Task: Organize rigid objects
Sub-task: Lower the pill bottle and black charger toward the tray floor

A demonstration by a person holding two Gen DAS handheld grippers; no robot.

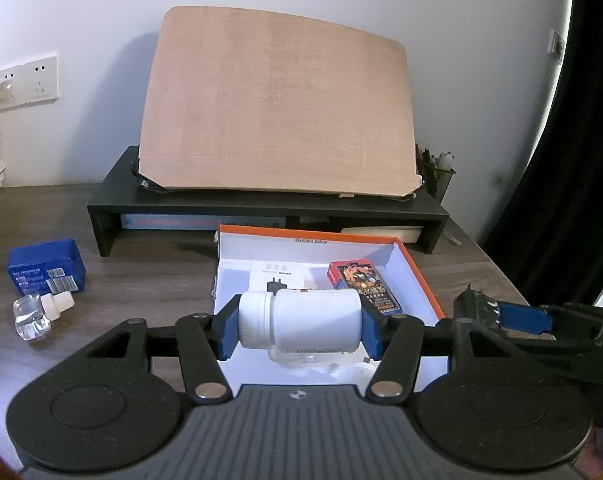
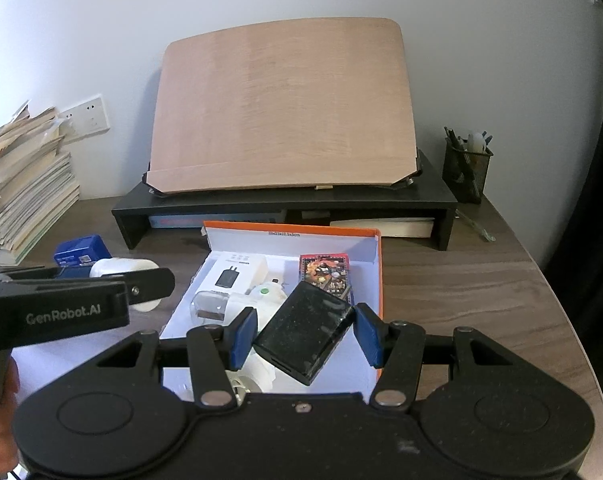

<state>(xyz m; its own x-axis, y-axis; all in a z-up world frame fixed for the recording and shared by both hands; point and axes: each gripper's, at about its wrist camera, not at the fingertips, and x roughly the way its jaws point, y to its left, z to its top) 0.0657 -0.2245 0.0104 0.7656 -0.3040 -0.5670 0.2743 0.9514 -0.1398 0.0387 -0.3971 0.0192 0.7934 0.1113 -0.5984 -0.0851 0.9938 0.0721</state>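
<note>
My left gripper [image 1: 299, 326] is shut on a white pill bottle [image 1: 301, 320], held sideways above the near left part of the orange-rimmed white box [image 1: 421, 276]. My right gripper [image 2: 305, 338] is shut on a black rectangular case [image 2: 303, 338], held tilted over the box [image 2: 375, 264]. In the box lie a red card pack [image 2: 325, 272], a white charger box [image 2: 237, 272], a small clear item [image 2: 209, 304] and white pieces. A blue box [image 1: 45, 268] and a clear small bottle with white cap [image 1: 41, 312] lie on the desk to the left.
A black monitor riser [image 1: 261, 204] with a tilted wooden board [image 1: 277, 104] stands behind the box. A mesh pen holder [image 2: 465, 168] is at the back right. A paper stack [image 2: 21, 188] is at the left. The desk edge curves at the right.
</note>
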